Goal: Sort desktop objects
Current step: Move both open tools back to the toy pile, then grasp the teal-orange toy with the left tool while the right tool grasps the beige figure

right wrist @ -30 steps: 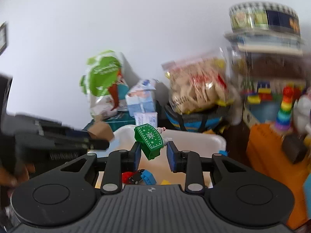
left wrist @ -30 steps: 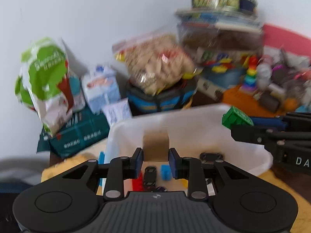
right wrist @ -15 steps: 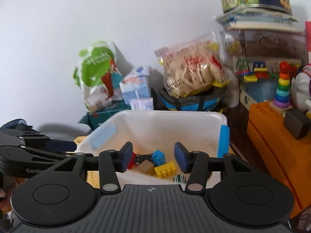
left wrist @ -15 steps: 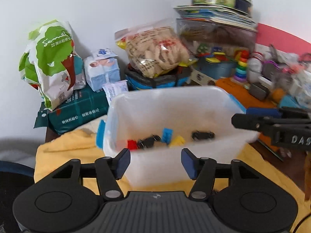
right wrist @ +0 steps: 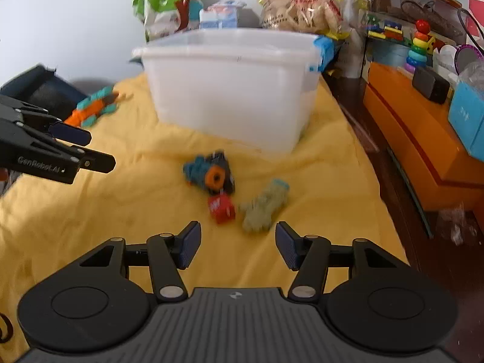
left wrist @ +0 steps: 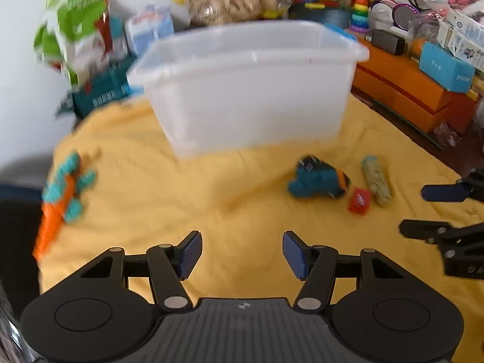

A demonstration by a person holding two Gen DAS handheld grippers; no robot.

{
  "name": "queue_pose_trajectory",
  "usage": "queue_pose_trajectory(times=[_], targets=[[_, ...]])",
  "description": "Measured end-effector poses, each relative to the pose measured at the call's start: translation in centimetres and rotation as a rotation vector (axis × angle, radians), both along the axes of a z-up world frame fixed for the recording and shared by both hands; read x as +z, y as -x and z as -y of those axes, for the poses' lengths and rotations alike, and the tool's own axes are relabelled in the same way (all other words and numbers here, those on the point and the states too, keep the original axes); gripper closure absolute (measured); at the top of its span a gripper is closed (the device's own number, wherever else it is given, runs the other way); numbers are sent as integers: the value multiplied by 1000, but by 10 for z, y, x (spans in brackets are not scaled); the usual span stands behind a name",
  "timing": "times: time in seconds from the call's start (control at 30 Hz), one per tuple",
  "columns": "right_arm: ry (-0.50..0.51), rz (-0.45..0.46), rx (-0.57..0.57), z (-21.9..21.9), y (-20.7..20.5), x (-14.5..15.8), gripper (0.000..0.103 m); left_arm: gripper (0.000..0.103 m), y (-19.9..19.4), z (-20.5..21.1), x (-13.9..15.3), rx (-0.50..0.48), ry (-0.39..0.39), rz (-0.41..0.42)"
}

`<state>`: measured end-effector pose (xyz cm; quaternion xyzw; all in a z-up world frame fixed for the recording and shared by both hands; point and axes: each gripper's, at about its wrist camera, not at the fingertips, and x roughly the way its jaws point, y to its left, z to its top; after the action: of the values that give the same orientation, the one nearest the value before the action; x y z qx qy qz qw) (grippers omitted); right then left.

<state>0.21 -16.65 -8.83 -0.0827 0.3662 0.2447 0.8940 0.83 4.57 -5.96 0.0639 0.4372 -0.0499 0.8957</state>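
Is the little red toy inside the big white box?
No, the red toy lies on the yellow cloth in front of the white box.

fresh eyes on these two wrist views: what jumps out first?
The big translucent white bin at the back of the yellow cloth. In front of it lies a cluster: a teal-and-orange toy, a red block and a pale green piece. Both hand-held grippers, left and right, hang open and empty.
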Motion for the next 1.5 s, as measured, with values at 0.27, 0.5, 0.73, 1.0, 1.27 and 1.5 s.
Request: queue_pose_trajectory(times=[0.27,0.5,0.73,1.0,1.27,1.5], targets=[[68,48,20,-10,-9,-3,60,40,13,20,-3,-41,5,-10],[14,-59,-94,-11,-54,-18,68,40,3,35,7,-69,9,40],[19,-55,-51,-5,-49,-24,71,39,-51,62,-11,-492,-87,6],[-31,-129,-84,24,-25,-13,75,61,-80,84,-33,-836,-308,9],[-5,-132,-95,22,-12,-15,68,76,-57,91,-34,-760,-218,-36],[62,-93,-73,4,-18,-28,58,76,-14,63,-34,-524,-68,-78]])
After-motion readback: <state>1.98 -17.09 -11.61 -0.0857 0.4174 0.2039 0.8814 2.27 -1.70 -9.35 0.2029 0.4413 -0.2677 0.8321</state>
